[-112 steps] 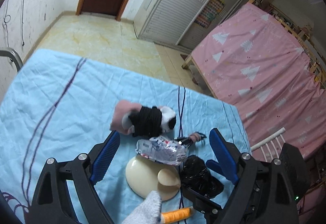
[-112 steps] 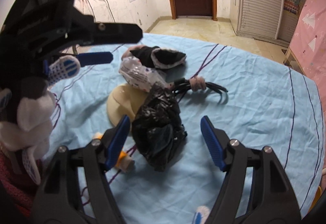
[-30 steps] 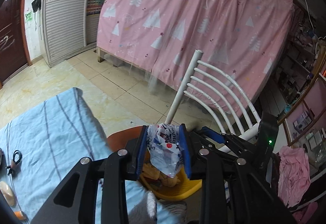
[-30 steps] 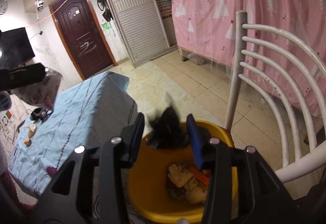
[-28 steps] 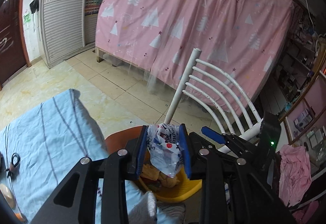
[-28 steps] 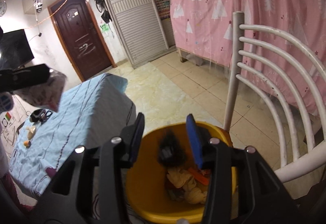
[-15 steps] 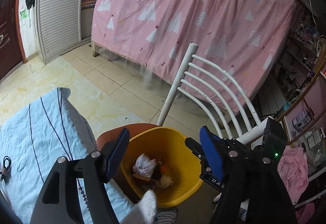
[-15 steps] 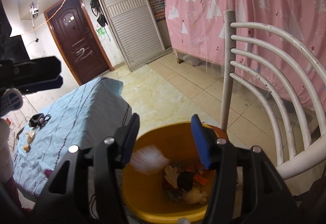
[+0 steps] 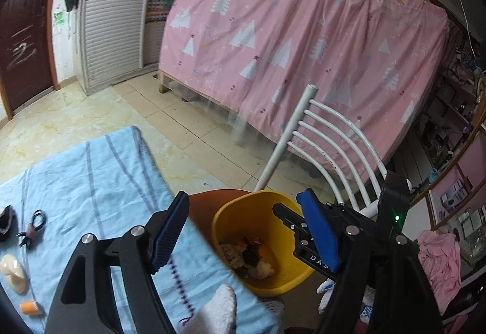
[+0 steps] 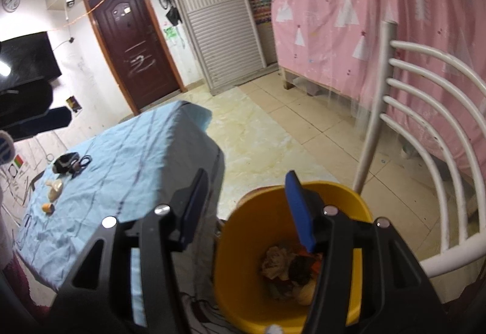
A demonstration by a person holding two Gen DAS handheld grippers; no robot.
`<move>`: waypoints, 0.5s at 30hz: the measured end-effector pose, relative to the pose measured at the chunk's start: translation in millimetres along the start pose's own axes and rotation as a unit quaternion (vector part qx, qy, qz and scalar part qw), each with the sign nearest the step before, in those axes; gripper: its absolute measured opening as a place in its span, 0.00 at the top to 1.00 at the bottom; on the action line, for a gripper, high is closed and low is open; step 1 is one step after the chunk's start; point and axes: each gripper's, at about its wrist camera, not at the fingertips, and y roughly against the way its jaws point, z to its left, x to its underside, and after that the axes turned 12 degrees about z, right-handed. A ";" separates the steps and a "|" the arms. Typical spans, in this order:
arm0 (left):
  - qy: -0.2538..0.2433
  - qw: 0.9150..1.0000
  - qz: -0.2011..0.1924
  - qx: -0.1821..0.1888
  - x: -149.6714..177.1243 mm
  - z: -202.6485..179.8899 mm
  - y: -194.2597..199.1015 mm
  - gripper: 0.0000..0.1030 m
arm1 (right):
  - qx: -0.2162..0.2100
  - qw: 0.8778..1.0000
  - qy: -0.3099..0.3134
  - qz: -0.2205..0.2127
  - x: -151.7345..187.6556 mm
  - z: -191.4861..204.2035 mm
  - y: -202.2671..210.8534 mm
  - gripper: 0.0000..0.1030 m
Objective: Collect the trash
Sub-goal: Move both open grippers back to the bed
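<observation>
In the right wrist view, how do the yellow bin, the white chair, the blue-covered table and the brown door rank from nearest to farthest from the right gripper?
From the right gripper:
1. Yellow bin, directly below the open jaws.
2. Blue-covered table, to the left.
3. White chair, to the right; too close to the table to rank firmly.
4. Brown door, far back, upper left.

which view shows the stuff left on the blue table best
The left wrist view: the cream lump, orange bit and black cable on the blue table look larger. The right wrist view shows them small and farther off.
</observation>
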 end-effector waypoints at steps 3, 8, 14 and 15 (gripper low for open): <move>0.008 1.000 -0.007 -0.006 5.4 10.7 11.2 0.34 | -0.008 1.000 0.015 0.002 -3.8 17.5 -3.5 0.50; 0.026 0.999 -0.014 -0.025 17.7 35.4 29.9 0.32 | -0.022 0.999 0.047 0.010 -9.2 52.4 -10.6 0.45; 0.067 0.996 -0.025 -0.056 34.9 75.4 52.6 0.31 | -0.033 0.996 0.078 0.020 -13.5 87.7 -18.1 0.45; 0.073 0.995 -0.028 -0.062 38.2 81.1 56.7 0.31 | -0.035 0.996 0.082 0.021 -13.7 92.6 -19.5 0.45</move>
